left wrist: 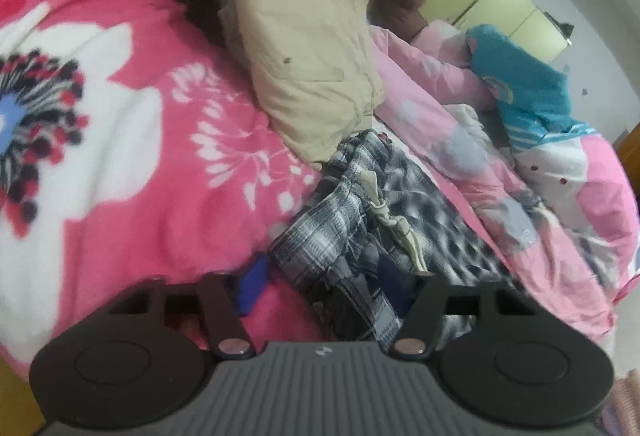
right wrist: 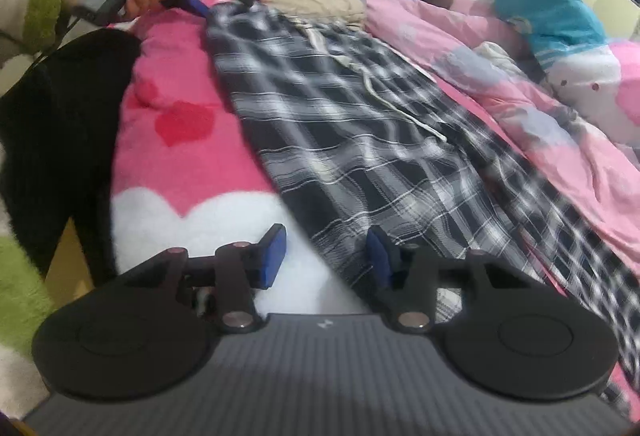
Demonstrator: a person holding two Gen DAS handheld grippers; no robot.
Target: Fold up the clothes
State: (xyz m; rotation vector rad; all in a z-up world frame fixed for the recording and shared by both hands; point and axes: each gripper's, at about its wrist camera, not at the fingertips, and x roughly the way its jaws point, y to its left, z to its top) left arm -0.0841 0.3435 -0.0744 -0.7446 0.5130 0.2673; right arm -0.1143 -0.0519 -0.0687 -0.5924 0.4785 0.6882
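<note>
A: Zero folds yet. Plaid trousers lie full length on the pink blanket.
B: Left gripper wide open around the waistband; right gripper open at the near hem, gripping nothing.

1. I see the plaid trousers as thin woven cloth, with a pale cord drawstring.
2. The pink blanket under them looks like fuzzy, matt fleece.
3. My right gripper is matt black plastic with blue rubbery pads.

Soft, even indoor light, weak shadows, motion blur throughout (fisheye bending strongest at the edges).
</note>
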